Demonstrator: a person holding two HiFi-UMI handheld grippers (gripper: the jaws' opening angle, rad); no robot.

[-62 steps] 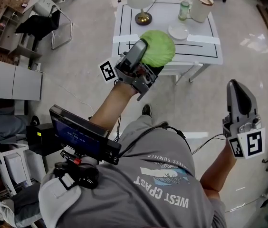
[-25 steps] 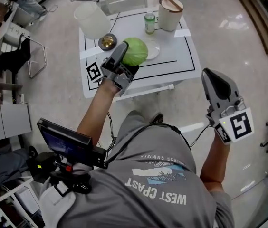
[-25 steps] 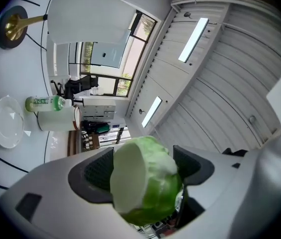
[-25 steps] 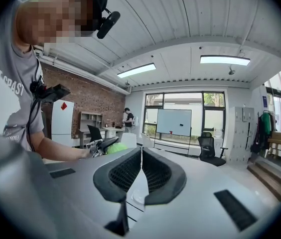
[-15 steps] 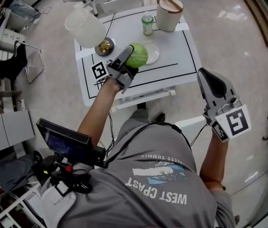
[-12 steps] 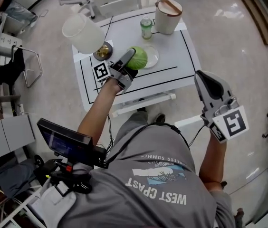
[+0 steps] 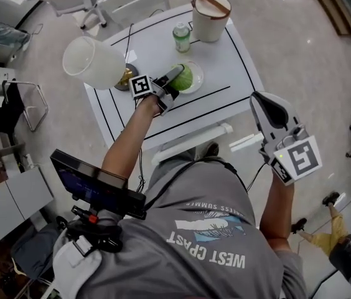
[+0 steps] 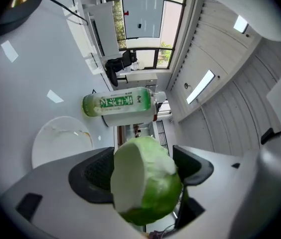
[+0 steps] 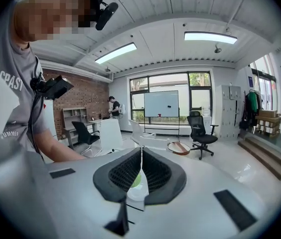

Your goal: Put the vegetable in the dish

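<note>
The vegetable is a round green cabbage with a pale cut face. My left gripper is shut on it, a dark pad on each side. In the head view the cabbage overlaps the left part of the white dish on the table. In the left gripper view the dish lies just beyond and left of the cabbage. Whether the cabbage touches it, I cannot tell. My right gripper hangs off the table's right side, shut, with nothing in it.
The white table has black lines. Behind the dish stands a green bottle, and a white lidded bucket is at the back. A lamp with a white shade is at the left. Chairs stand beyond.
My left gripper has carried the cabbage forward from the table's near edge to over the dish. The right gripper stayed shut at my right side.
</note>
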